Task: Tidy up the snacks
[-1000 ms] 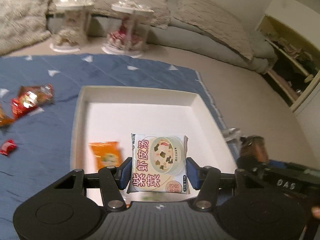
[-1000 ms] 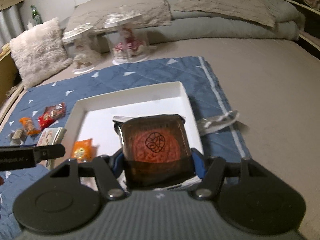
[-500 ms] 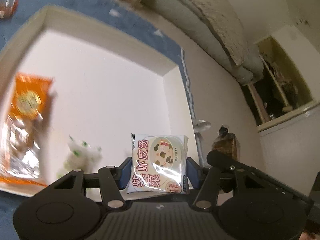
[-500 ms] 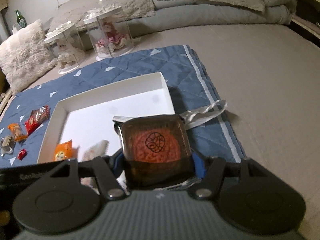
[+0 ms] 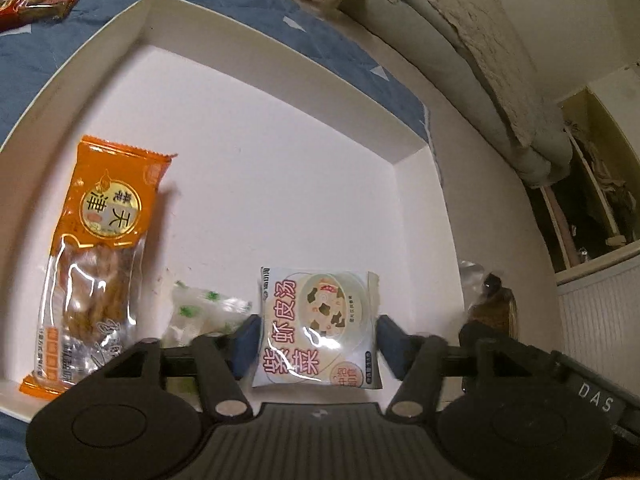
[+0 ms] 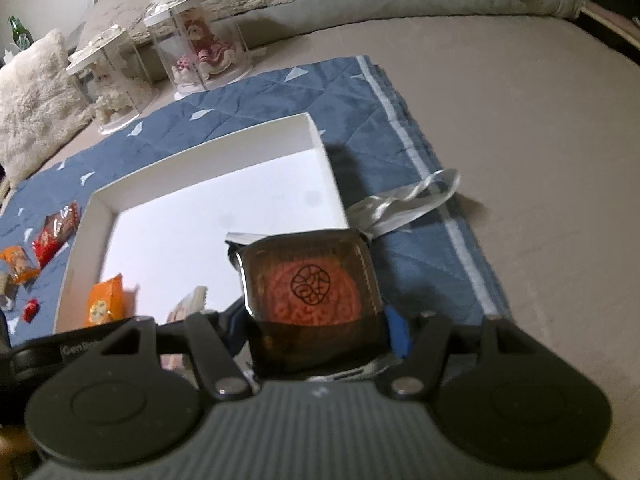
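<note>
Both tongs were low at the white tray (image 5: 276,68), which lay on the blue quilt (image 6: 360,92). Our left gripper (image 5: 316,340) was opening its jaws: the blue pads stood just clear of the pale seaweed soup packet (image 5: 318,328) still between them, so we judged it was being let go onto the tray floor beside the white-and-green candy (image 5: 200,308) and the orange twist-snack pack (image 5: 100,248), keeping the snacks gathered along one side. Our right gripper (image 6: 316,320) was clamped on the dark packet with the orange-red cake (image 6: 312,284), held near the tray's right wall, probably waiting its turn. More snacks (image 6: 52,228) lay on the quilt left of the tray, not yet collected.
</note>
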Available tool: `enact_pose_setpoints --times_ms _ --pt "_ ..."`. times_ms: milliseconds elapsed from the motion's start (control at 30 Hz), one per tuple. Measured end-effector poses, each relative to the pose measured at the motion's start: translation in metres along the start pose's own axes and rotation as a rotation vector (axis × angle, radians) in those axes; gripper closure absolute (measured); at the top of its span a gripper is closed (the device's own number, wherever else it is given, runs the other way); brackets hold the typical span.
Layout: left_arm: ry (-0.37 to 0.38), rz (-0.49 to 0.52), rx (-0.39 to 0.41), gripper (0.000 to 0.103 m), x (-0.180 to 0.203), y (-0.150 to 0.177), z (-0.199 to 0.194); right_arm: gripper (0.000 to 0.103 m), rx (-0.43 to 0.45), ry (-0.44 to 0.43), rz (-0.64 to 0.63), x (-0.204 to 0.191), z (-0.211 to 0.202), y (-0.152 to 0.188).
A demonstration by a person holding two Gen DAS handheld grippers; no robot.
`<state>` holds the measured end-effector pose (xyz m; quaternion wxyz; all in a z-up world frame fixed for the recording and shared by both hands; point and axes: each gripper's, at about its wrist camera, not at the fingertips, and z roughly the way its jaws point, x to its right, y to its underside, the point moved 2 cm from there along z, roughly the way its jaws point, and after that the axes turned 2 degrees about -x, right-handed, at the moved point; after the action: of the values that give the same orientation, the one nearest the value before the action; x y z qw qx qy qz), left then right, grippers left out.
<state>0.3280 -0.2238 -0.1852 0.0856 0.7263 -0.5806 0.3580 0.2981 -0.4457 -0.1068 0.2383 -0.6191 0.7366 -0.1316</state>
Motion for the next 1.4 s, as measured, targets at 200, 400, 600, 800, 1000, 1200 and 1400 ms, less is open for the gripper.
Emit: enact_pose_setpoints --times_ms 200,400,600,800,1000,1200,1400 --pt "-0.014 0.016 -0.022 0.029 -0.001 0.000 -0.006 0.023 -0.009 -0.034 0.034 -0.006 0.003 -0.002" --pt "-0.050 0.053 -0.025 0.030 0.003 0.004 -0.012 0.023 -0.030 -0.003 0.009 -0.004 0.000 0.001" --pt "-0.077 0.094 -0.017 0.030 0.012 0.007 -0.023 0.025 -0.051 0.016 -0.016 0.001 -0.003 0.007" --pt "-0.114 0.159 0.003 0.030 0.023 0.007 -0.039 0.025 -0.029 0.011 -0.015 0.006 -0.015 0.010" --pt "-0.159 0.223 0.017 0.030 0.028 0.009 -0.057 0.025 -0.001 0.003 -0.036 0.006 -0.031 0.017" --pt "-0.207 0.278 0.034 0.028 0.028 0.011 -0.076 0.018 0.038 0.020 -0.047 0.004 -0.046 0.025" --pt "-0.266 0.347 0.067 0.004 0.028 0.016 -0.094 0.001 0.090 0.040 -0.068 0.003 -0.063 0.030"
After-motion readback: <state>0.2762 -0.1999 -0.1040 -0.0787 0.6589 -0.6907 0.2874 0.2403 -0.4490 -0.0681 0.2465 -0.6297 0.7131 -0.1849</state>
